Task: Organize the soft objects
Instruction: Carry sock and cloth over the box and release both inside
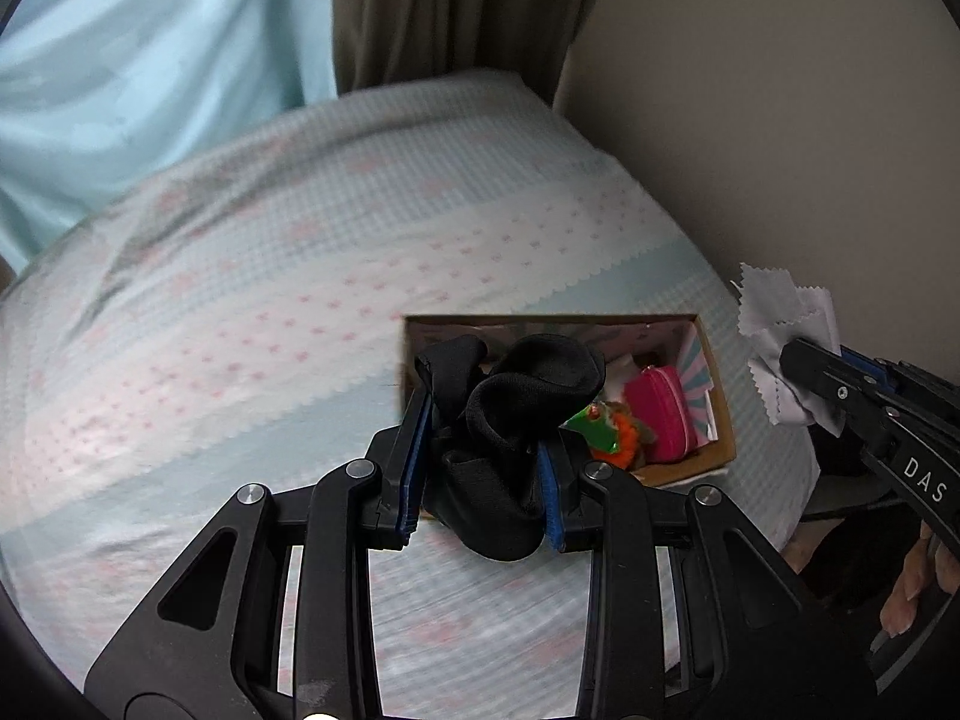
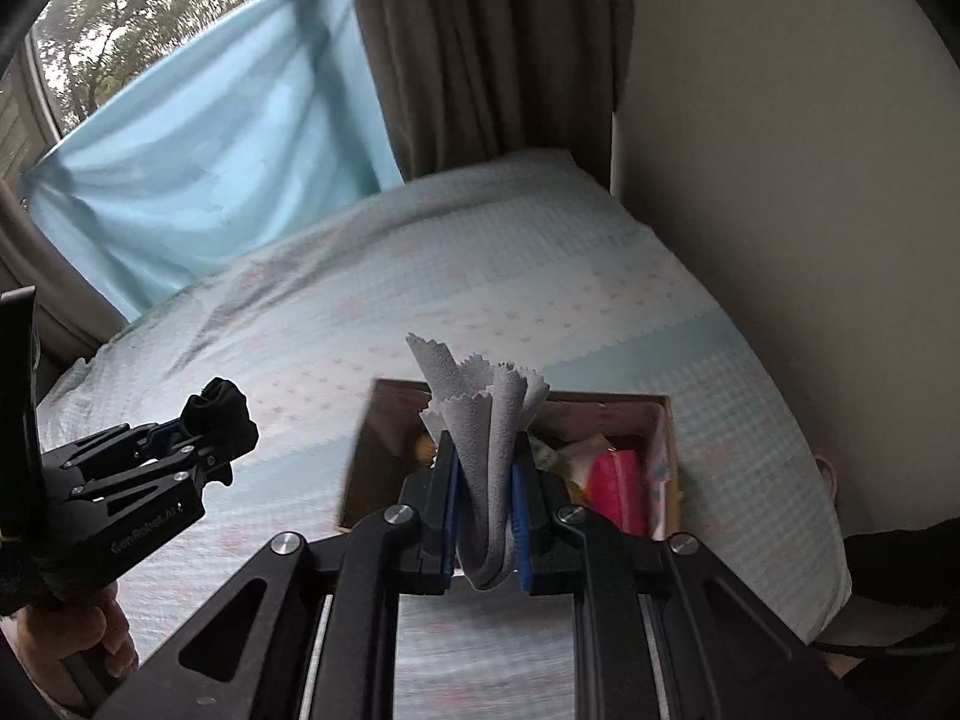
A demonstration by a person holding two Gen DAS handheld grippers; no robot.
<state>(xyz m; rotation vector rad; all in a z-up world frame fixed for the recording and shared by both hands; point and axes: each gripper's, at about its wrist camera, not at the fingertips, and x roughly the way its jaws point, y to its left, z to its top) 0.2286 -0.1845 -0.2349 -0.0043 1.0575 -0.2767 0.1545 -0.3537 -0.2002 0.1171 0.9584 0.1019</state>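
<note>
My left gripper (image 1: 483, 420) is shut on a bunched black sock (image 1: 516, 396) and holds it above the near left end of an open cardboard box (image 1: 717, 396) on the bed. My right gripper (image 2: 486, 468) is shut on a folded grey cloth (image 2: 489, 420) with zigzag edges, above the box (image 2: 669, 420). The box holds a pink pouch (image 1: 657, 414), an orange and green toy (image 1: 612, 438) and some papers. The right gripper with its cloth (image 1: 780, 324) shows at the right of the left wrist view. The left gripper with the sock (image 2: 216, 414) shows at the left of the right wrist view.
The bed (image 1: 240, 330) has a pale blue and pink patterned cover. A beige wall (image 1: 780, 120) runs along its right side. A brown curtain (image 1: 450, 6) and a light blue cloth (image 2: 198, 180) hang behind the bed, below a window (image 2: 150, 6).
</note>
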